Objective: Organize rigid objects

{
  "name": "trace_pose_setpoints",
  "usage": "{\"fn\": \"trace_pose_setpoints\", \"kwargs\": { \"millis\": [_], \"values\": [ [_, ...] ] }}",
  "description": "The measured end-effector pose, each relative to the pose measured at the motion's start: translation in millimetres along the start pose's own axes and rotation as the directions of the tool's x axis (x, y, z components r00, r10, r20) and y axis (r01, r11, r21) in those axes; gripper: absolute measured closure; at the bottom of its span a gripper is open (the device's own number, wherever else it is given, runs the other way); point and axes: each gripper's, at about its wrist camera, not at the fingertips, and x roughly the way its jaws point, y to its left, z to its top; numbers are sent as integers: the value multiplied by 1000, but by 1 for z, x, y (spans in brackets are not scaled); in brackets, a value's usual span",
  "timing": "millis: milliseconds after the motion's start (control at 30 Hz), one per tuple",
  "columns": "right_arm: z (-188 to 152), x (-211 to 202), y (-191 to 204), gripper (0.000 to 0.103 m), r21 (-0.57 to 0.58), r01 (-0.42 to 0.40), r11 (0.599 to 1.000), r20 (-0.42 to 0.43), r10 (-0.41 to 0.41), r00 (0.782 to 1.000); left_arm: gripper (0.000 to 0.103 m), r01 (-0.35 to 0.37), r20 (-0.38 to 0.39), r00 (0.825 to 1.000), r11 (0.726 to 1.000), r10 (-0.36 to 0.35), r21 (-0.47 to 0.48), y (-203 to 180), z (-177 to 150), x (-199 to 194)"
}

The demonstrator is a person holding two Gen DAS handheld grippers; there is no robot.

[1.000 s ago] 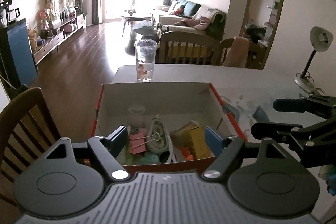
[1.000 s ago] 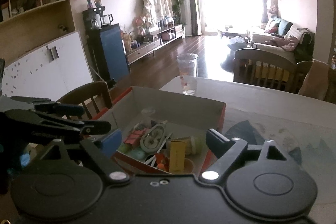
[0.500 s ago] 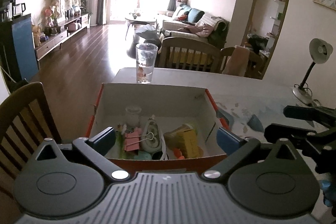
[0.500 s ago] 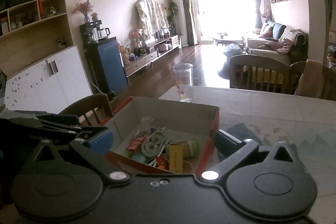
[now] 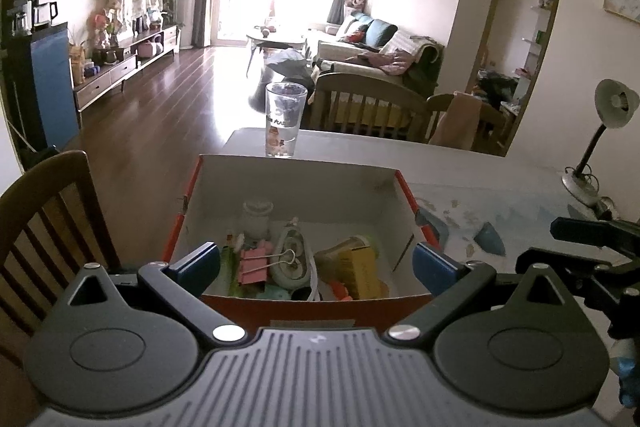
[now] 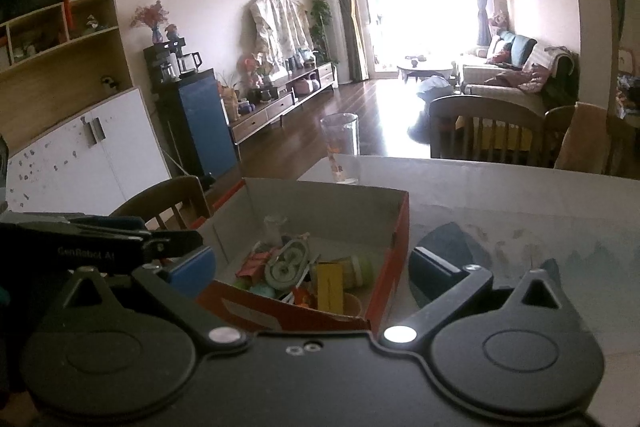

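From the left wrist, the left gripper [image 5: 316,263] hangs spread wide and empty over the near edge of the red cardboard box [image 5: 404,187], where a pink binder clip [image 5: 253,266] and yellow carton [image 5: 362,273] lie. From the right wrist, the right gripper [image 6: 310,267] is likewise spread, gripping nothing, near the same box [image 6: 394,259] on the table [image 6: 520,195].

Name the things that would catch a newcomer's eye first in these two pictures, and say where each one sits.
The open cardboard box with red sides stands out first, sitting on the table right ahead of both open grippers, the left gripper and the right gripper. It holds a jumble of small things, among them a pink binder clip and a yellow carton. Just beyond the box stands a clear drinking glass, at the table's far edge.
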Motion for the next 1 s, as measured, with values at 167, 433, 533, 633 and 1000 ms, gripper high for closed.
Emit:
{"fn": "trace_pose_setpoints", "kwargs": {
  "millis": [167, 433, 533, 633, 1000],
  "values": [
    [-1, 2, 1, 0, -2, 7, 1000, -2, -7, 1000, 0, -16, 14, 1000, 1000, 16, 6, -3, 0, -1],
    [-3, 7, 3, 0, -12, 33, 999, -25, -33, 999, 0, -18, 29, 999, 1000, 18, 0, -3, -3, -5],
    [-4, 8, 2, 0, -13, 42, 999, -35, -42, 998, 0, -15, 30, 999, 1000, 15, -4, -2, -3, -5],
    [-6, 9, 2, 0, -15, 41, 999, -42, -42, 998, 0, -7, 28, 1000, 1000, 7, -3, -3, -3, -5],
    [-7, 9, 0, 0, -16, 46, 999, -51, -47, 998, 0, -19, 22, 1000, 1000, 19, -14, -1, -2, -5]
  ]
}}
